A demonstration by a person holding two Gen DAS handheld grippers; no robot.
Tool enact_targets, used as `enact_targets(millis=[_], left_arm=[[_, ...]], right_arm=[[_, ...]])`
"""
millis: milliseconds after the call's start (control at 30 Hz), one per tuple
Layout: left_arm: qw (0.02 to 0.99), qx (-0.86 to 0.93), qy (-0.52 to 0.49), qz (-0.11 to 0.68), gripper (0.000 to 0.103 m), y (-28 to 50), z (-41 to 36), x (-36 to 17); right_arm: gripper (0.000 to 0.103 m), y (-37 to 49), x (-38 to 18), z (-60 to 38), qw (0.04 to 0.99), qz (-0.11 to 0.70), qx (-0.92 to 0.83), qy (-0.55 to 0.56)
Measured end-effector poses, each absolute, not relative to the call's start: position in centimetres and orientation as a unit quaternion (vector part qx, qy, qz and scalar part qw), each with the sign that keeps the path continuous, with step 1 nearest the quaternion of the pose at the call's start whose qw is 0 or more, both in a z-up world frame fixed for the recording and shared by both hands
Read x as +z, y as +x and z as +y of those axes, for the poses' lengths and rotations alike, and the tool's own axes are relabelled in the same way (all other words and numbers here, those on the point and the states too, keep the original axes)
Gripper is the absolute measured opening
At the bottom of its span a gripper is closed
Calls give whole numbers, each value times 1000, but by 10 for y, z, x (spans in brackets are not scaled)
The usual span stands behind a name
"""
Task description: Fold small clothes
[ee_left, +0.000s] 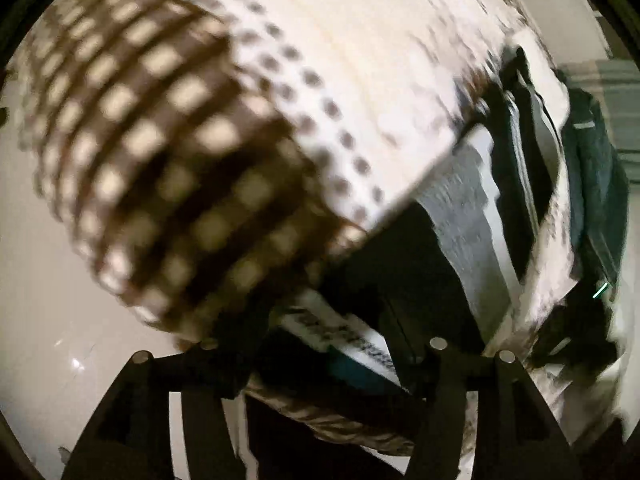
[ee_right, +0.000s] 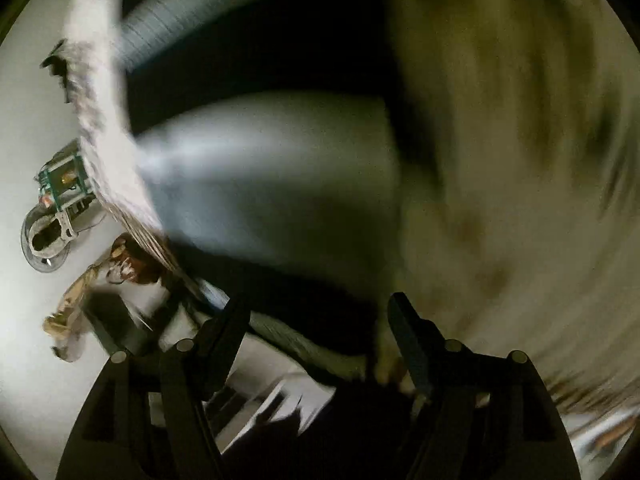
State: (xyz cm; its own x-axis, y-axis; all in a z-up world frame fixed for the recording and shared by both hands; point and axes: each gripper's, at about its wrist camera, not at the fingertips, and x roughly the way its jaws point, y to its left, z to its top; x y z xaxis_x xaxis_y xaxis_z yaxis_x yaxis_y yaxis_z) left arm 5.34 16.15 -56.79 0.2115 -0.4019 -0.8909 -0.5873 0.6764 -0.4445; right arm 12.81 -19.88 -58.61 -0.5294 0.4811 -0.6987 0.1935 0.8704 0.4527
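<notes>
Dim, motion-smeared fisheye views with dark vignetted corners

Both views bend strongly at the rim and fall to black there. In the left wrist view the checked cloth (ee_left: 168, 168) is streaked by motion blur, its cream middle bright, its lower fold in shadow; small glints dot the worktop (ee_left: 60, 344). The right wrist view is darker and far blurrier: cloth at right smears into arcs, while the tool (ee_right: 320, 344) stays a near-black silhouette.

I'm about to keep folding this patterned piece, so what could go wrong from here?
1. Both views are motion-blurred; the checked cloth may be swinging, so a fold could land crooked.
2. The right gripper looks open beside cloth, so it may miss its grab.
3. Small objects lie on the white table; cloth could drag them.
</notes>
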Motion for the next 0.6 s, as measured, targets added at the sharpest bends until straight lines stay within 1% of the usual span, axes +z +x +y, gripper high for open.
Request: enact_targets(millis=[33, 67, 100, 133, 167, 200, 267, 333, 367, 400, 467, 500, 533, 567, 600], left_arm=[[672, 64, -385, 629, 54, 55, 156, -571], [677, 65, -362, 637, 54, 56, 149, -574], [681, 65, -349, 640, 52, 56, 144, -576], [682, 68, -337, 645, 51, 54, 141, -579], [683, 71, -327, 649, 44, 53, 139, -580], [682, 73, -323, 652, 41, 51, 143, -578], [684, 74, -316, 654, 32, 52, 145, -565], [694, 70, -309, 647, 32, 60, 146, -540], [700, 64, -306, 642, 33, 68, 148, -525], [708, 55, -309, 633, 33, 79, 149, -510], [726, 37, -320, 608, 38, 106, 156, -485], [738, 29, -323, 592, 42, 124, 159, -473], [748, 19, -329, 577, 58, 143, 162, -465], [758, 9, -334, 560, 66, 165, 163, -459], [768, -4, -339, 543, 66, 195, 160, -456]], right_arm=[[72, 102, -599, -202, 430, 863, 156, 214], [60, 81, -607, -202, 428, 860, 157, 229], [42, 67, -611, -203, 433, 854, 159, 241], [9, 53, -616, -202, 435, 850, 156, 253], [9, 41, -619, -202, 439, 846, 145, 266], [9, 33, -620, -204, 446, 841, 135, 273], [9, 31, -616, -207, 453, 837, 132, 277], [11, 41, -601, -212, 453, 834, 142, 283], [14, 48, -594, -216, 453, 831, 149, 287], [19, 59, -584, -221, 456, 826, 157, 294], [62, 84, -562, -240, 475, 806, 164, 313], [67, 102, -550, -250, 494, 790, 166, 323], [68, 122, -541, -258, 507, 778, 167, 330], [68, 144, -533, -267, 519, 767, 166, 338], [68, 162, -528, -276, 529, 757, 164, 345]])
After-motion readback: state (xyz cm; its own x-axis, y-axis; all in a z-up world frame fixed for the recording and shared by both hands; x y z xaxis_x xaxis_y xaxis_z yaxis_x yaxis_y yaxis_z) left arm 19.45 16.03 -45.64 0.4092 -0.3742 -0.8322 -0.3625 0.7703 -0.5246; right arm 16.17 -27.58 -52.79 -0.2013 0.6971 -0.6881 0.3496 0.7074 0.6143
